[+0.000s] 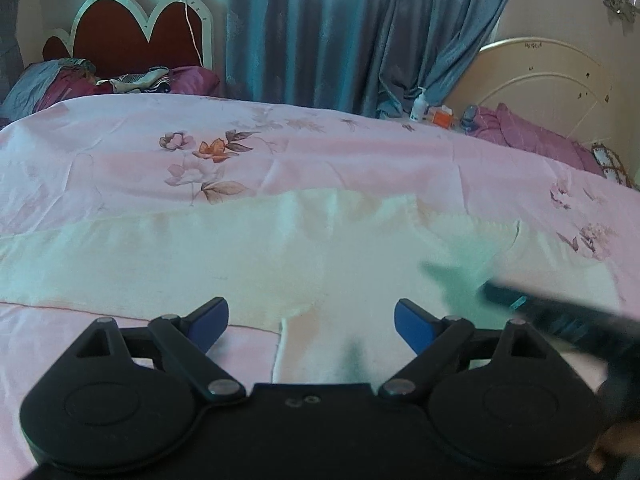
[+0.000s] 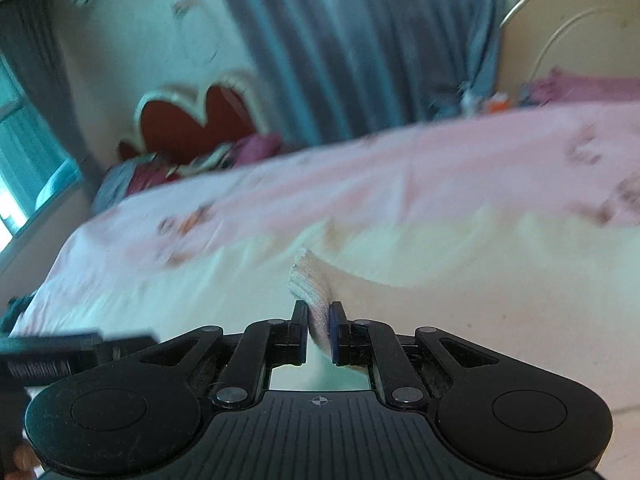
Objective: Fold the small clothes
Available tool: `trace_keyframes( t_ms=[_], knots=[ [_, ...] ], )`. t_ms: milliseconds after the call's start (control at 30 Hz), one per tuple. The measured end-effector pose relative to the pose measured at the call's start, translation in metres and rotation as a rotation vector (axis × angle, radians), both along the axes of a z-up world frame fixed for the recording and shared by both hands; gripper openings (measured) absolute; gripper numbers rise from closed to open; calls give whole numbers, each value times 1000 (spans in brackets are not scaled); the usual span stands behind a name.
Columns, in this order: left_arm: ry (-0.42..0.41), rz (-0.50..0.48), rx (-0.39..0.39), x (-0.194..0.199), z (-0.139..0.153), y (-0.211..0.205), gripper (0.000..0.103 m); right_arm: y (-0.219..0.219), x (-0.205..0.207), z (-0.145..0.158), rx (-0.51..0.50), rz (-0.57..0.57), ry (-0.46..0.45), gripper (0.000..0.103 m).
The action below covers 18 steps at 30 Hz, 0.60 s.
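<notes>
A cream-white small garment [image 1: 240,256] lies spread flat on the pink floral bedspread [image 1: 320,152]. My left gripper [image 1: 311,312] hovers over its near edge, open wide, with nothing between the blue pads. My right gripper [image 2: 319,312] is shut on the garment's ribbed hem [image 2: 308,284], which sticks up between the pads while the rest of the cloth [image 2: 440,264] trails off to the right. In the left wrist view the right gripper [image 1: 496,294] shows as a dark blur at the garment's right corner. The right wrist view is smeared by motion.
A red headboard [image 1: 132,40] with pillows and crumpled cloth stands at the back left. Blue curtains [image 1: 340,28] hang behind the bed. A white bottle [image 1: 418,106], an orange box [image 1: 442,116] and a purple pillow sit at the back right before a cream headboard [image 1: 540,80].
</notes>
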State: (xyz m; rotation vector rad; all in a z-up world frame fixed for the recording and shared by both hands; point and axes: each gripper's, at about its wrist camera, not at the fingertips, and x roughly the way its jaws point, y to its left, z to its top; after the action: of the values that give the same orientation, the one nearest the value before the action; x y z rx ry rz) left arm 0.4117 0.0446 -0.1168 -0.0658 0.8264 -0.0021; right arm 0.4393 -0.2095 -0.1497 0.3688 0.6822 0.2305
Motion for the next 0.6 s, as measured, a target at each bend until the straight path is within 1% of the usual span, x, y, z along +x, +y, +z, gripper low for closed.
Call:
trace_keyframes(
  t_ms=[33,67,100,167,300,367,433,467,500,533,567,600],
  knots=[
    [1,-4,-13,0,0,1,89,5,0,-2,-7,8,9,26],
    [7,-11,-32,1,-1,1,89,7,-1,-1,-2,14,4,53],
    [15,-21,-50,3,-2,2,89,5,-6,2,-1,9,-15,67],
    [31,-44,-94,7,-6,-2,89,-3,-17,11,-36,-12,-60,68],
    [73,-88,-175,16,-20,-18,89,-35,-47,14,-114,-108,-72,68],
    [82,-104,-202,21,-29,-28,82,-54,-65,9,-170,-173,-59,68],
    [110,-124,-224,29,-40,-38,65,-74,-80,4,-188,-236,-33,68],
    [124,-135,-248,33,-45,-42,60,-84,-86,0,-189,-269,-18,68],
    [137,-141,-268,38,-52,-45,51,-93,-93,-3,-190,-297,-5,68],
    [150,-141,-271,40,-57,-50,48,-102,-99,-7,-194,-323,9,68],
    [154,-143,-260,43,-63,-54,48,-109,-104,-11,-197,-351,24,68],
    [140,-145,-237,44,-67,-58,48,-115,-107,-14,-196,-370,35,68]
  ],
)
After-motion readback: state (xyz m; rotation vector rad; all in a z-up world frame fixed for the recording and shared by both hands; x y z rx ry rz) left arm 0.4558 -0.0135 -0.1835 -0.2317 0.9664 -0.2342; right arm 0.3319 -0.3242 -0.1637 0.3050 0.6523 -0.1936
